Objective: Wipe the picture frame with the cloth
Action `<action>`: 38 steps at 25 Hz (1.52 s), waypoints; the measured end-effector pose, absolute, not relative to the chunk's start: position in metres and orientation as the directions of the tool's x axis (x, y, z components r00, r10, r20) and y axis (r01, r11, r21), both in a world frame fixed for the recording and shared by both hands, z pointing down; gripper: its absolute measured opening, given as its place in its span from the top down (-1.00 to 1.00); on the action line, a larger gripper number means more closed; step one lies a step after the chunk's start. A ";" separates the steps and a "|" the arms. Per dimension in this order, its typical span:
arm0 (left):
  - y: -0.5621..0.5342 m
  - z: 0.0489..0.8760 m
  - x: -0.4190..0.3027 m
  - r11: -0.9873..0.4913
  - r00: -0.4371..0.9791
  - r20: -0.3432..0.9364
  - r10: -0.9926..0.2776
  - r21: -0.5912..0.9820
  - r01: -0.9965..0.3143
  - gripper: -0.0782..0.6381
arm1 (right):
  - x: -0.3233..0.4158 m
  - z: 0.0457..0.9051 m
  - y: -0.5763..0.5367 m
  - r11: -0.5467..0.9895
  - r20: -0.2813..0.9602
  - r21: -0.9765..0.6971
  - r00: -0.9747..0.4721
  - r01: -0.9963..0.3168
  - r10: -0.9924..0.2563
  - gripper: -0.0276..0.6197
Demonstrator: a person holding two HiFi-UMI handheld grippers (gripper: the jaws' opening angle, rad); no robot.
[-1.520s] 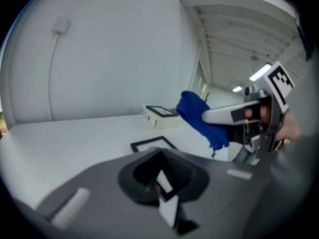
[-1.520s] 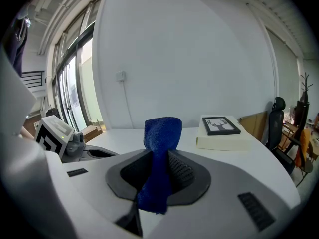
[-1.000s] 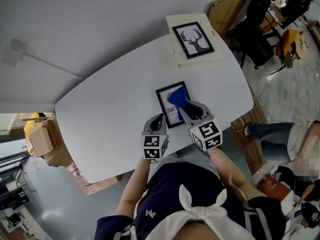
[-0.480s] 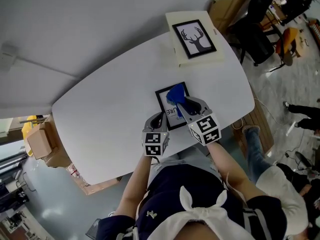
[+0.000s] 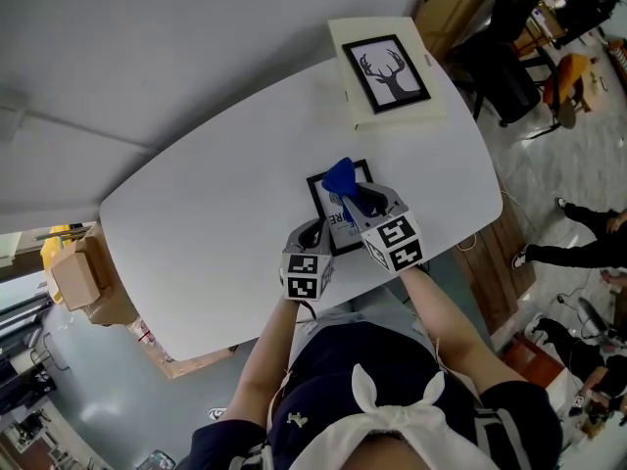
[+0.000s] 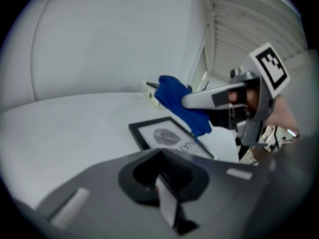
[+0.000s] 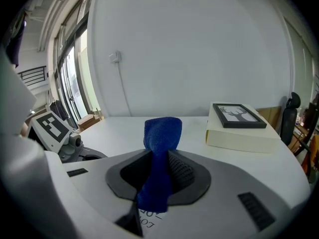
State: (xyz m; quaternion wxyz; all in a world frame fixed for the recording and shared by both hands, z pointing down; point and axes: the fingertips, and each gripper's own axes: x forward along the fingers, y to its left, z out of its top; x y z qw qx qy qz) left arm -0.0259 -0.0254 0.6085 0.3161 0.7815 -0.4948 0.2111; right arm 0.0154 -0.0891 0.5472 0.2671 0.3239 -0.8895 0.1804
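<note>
Centre of the head view: the right gripper (image 5: 358,196) pinches a blue cloth (image 5: 340,176) over the frame (image 5: 321,204), which lies flat on the table (image 5: 216,213); the left gripper (image 5: 311,235), jaws pressed together on nothing, sits at the frame's lower-left edge; upper right, a deer print (image 5: 388,70) rests on a box (image 5: 367,116).

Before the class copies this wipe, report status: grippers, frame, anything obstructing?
Right gripper shut on blue cloth, over black picture frame flat on white table. Left gripper shut, empty, beside frame. Nothing blocking.
</note>
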 end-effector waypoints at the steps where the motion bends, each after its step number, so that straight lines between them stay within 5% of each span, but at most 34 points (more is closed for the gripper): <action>1: -0.026 0.610 -0.026 -0.313 0.424 0.645 -0.636 0.287 -0.906 0.78 | 0.013 0.549 -0.090 0.727 0.595 -0.156 -0.651 -0.669 -0.472 0.64; 38: -0.031 0.627 -0.025 -0.380 0.451 0.677 -0.581 0.264 -0.886 0.78 | -0.016 0.621 -0.125 0.778 0.743 -0.070 -0.553 -0.624 -0.377 0.64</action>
